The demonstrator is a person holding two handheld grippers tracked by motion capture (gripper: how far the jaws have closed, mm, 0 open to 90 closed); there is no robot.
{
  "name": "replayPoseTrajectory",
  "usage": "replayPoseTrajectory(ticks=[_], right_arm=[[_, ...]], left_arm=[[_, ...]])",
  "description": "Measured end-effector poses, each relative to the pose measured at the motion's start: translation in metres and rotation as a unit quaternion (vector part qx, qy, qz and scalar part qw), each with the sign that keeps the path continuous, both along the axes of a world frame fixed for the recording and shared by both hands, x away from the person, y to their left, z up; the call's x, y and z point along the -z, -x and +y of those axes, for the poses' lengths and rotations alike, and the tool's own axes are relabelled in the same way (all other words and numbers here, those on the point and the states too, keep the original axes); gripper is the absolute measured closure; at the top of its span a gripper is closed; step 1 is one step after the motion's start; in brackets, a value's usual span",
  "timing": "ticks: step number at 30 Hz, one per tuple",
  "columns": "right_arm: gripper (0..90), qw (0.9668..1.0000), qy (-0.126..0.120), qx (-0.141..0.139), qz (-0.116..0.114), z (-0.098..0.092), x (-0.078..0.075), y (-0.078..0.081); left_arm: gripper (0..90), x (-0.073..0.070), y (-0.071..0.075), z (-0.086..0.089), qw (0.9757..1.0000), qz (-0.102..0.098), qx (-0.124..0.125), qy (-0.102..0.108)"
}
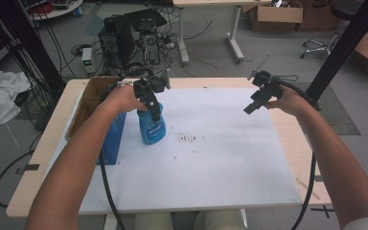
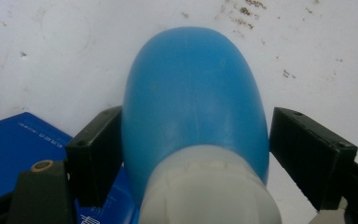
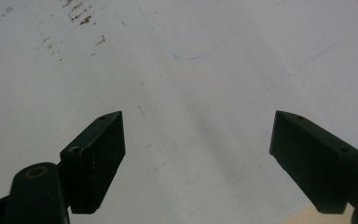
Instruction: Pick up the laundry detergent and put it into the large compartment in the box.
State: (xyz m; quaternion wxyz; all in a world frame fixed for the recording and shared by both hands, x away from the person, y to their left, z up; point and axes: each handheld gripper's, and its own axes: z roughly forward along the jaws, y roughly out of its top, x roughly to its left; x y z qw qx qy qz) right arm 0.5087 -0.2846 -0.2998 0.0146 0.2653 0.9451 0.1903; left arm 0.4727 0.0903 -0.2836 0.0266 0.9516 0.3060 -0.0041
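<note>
Blue plastic bottle with a whitish neck point(image 1: 151, 127): upright on the white sheet covering the wooden table point(image 1: 220, 163), hard against the blue side of an open cardboard box point(image 1: 93, 93) to its left. Likely standing there for an easy grab from above, shoulder and neck free on the side away from the box.

Left gripper point(image 1: 154, 112): over the top of the bottle, pointing down along it. In the left gripper view, black jaws spread wide either side of the blue shoulder point(image 2: 193, 102), one jaw at or touching the bottle's edge, the other just clear of it. No squeeze on the bottle, so straddling, not gripping. Probably placed low on the shoulder rather than on the rounded neck for a broader, less slippery bite. Seemingly either about to close or just let go; impossible to tell which.

Right gripper point(image 1: 250, 108): well to the right of the bottle, hovering above bare sheet. In the right gripper view, jaws point(image 3: 196, 154) fully apart with nothing between them. Presumably parked out of the way, leaving room around the bottle for the other hand.

Dark scuff marks point(image 1: 189, 139): on the sheet just right of the bottle, between it and the right gripper.
</note>
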Motion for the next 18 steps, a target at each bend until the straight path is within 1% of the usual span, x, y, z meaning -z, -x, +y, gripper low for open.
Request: replayPoseTrajectory(ticks=[4, 11, 15, 18], right_arm=[[18.0, 1.0, -0.001, 0.0, -0.001, -0.0005, -0.0004, 0.0003], [18.1, 1.0, -0.002, 0.0, -0.001, 0.0, -0.0005, 0.0003], [18.2, 1.0, -0.002, -0.004, -0.003, -0.0001, -0.0008, -0.0002], [18.1, 1.0, -0.002, 0.0, -0.001, 0.0003, -0.0004, 0.0]], left_arm=[[24.4, -0.0007, 0.0003, 0.0003, 1.0, -0.002, -0.002, 0.001], [26.1, -0.0011, -0.0002, 0.001, 1.0, -0.003, -0.007, 0.002], [27.2, -0.0005, 0.0, 0.0004, 1.0, -0.002, -0.005, 0.002], [27.7, -0.0002, -0.0003, 0.0003, 1.0, -0.002, -0.004, 0.001]])
